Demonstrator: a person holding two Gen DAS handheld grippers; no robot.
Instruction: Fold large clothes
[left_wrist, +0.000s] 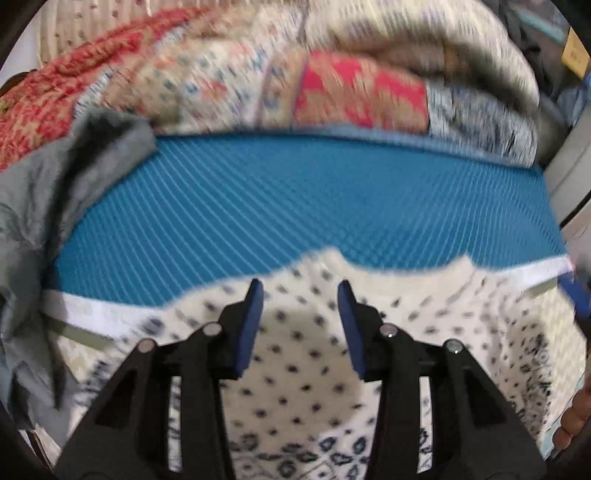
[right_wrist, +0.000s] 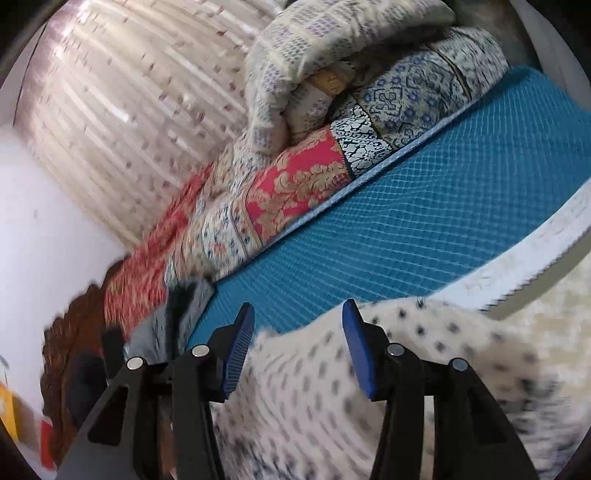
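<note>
A cream garment with dark blue dots (left_wrist: 306, 369) hangs over the near edge of the blue textured mattress (left_wrist: 295, 199). My left gripper (left_wrist: 300, 291) is open above the garment's upper edge, nothing between its blue pads. In the right wrist view the same dotted garment (right_wrist: 332, 398) lies below my right gripper (right_wrist: 298, 314), which is open and empty over the garment's edge and the mattress (right_wrist: 406, 221). The other gripper's blue pad (left_wrist: 576, 295) shows at the right rim of the left wrist view.
A grey garment (left_wrist: 48, 206) is heaped at the mattress's left end, also in the right wrist view (right_wrist: 177, 314). A rolled patchwork quilt in red, cream and blue (left_wrist: 295, 85) runs along the far side (right_wrist: 314, 177). A pale curtain (right_wrist: 122, 110) hangs behind.
</note>
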